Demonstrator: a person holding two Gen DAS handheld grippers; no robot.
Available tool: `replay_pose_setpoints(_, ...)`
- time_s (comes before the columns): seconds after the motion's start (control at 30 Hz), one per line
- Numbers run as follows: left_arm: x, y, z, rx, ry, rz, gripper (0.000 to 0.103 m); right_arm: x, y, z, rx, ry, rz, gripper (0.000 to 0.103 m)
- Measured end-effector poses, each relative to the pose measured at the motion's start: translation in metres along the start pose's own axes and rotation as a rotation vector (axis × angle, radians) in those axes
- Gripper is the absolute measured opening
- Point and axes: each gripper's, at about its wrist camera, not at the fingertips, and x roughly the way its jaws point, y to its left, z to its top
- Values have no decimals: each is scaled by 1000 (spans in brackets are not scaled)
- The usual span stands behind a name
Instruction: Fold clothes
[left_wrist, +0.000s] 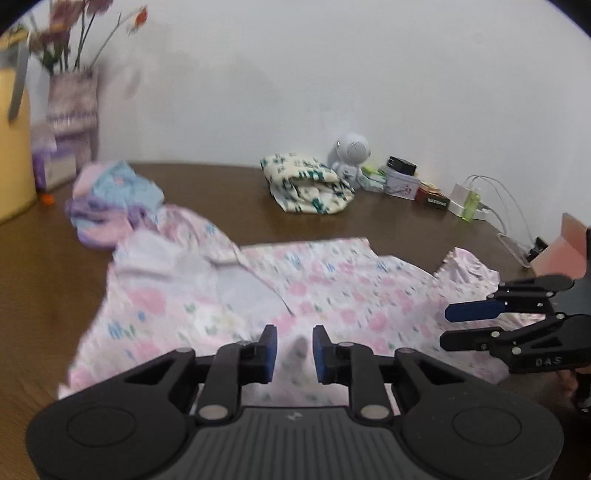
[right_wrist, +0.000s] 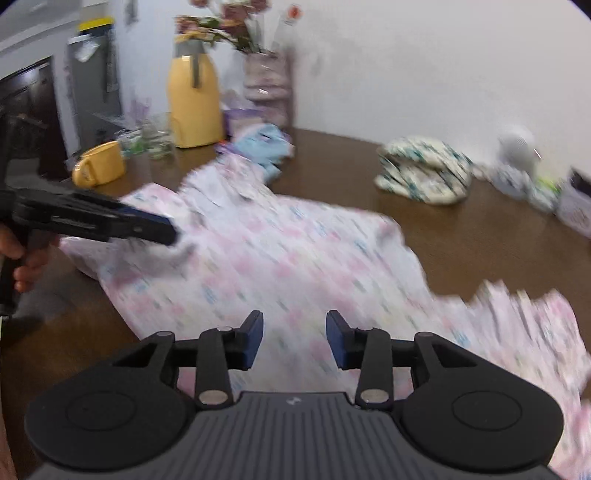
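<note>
The pink floral garment lies spread on the brown surface. The left hand-held gripper pinches a fold of it; the right hand-held gripper hangs spread above the cloth. Behind lie a bundled pastel garment, a folded cream cloth, a yellow jug, a flower vase and chargers.

My right view smears the pink floral garment — print unreadable; the far white toy blurs, and the yellow jug runs off-frame.
</note>
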Motion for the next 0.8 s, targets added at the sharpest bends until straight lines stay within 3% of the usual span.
replay_pose_setpoints(0.2,16,18,-2,-29,58,43,18,34,15,11,-83,60,25,38)
replay_pose_setpoints(0.3,14,32,-6,-68,61,53,18,32,7,7,-93,72,28,38)
replay_pose_setpoints(0.53,10,46,-11,-116,51,67,11,11,-32,-9,-14,89,-9,45)
replay_pose_setpoints(0.7,10,43,-12,-106,49,78,10,-22,-53,-13,106,23,15,43)
replay_pose_setpoints(0.8,10,43,-11,-104,48,82,10,-59,-67,-19,140,-2,-76,44)
